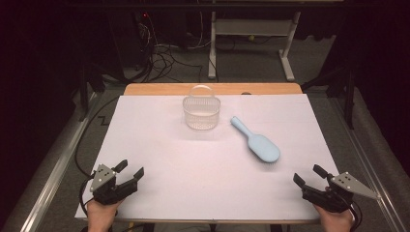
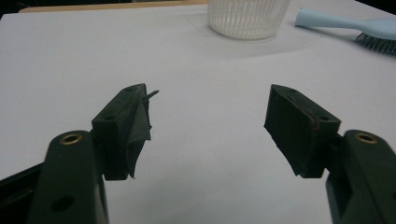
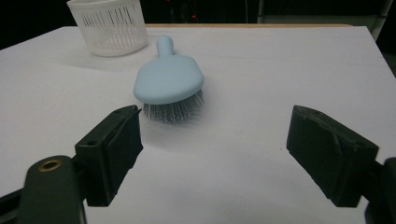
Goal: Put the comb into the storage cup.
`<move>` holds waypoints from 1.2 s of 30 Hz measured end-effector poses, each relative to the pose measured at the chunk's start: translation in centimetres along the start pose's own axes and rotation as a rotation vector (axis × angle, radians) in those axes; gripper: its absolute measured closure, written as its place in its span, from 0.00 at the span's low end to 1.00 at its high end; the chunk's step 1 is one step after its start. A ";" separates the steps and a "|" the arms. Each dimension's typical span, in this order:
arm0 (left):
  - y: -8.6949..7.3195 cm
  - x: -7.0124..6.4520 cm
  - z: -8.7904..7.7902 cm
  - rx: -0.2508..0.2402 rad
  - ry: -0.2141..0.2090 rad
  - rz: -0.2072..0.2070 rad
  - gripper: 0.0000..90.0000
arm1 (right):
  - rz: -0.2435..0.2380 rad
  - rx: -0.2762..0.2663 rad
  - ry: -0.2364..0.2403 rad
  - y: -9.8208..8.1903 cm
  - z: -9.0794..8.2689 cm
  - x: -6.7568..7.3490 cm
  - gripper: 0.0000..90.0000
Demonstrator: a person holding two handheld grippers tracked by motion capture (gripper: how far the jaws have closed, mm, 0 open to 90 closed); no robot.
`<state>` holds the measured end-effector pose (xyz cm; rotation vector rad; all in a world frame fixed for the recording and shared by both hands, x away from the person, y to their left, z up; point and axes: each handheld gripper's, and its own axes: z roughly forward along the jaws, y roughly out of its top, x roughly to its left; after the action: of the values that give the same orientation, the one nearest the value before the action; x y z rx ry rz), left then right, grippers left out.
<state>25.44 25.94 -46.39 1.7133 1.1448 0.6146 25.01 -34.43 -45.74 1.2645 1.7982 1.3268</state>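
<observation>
Both grippers sit at the near edge of the white sheet (image 1: 159,145), each held in a hand coming in from below. Left gripper (image 1: 131,170), near-left corner of the sheet: jaws spread apart, nothing between them, only bare sheet ahead in the left gripper view; the lining on one pad (image 2: 138,126) looks frayed and peeling at its edge. Right gripper (image 1: 310,175), near-right corner of the sheet: jaws spread wide, nothing held; in the right gripper view the gap between them frames bare sheet. Light blue hairbrush (image 1: 258,142) lies on the sheet right of centre, bristles down, broad head toward the right gripper, handle angled away toward the far left. It is near the right gripper but apart from it, well apart from the left one. Small translucent white basket (image 1: 201,112) with slatted walls and an arched handle stands upright on the sheet's far middle, just beyond the tip of the brush handle, not touching it. Wooden table edge (image 1: 159,89) shows past the sheet's far side.
</observation>
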 end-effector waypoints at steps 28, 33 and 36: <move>0.0 0.0 0.0 0.001 -0.002 -0.001 0.35 | -0.010 -0.009 0.001 0.0 -0.1 0.1 0.22; 0.0 0.0 0.0 0.000 -0.001 0.002 0.35 | -0.010 -0.012 0.002 0.0 -0.1 0.1 0.22; 0.0 0.0 0.0 0.001 -0.002 0.003 0.35 | -0.008 -0.012 0.002 0.0 -0.1 0.1 0.22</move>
<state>25.45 25.88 -46.39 1.7160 1.1419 0.6142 24.86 -34.35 -45.67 1.2484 1.7923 1.3328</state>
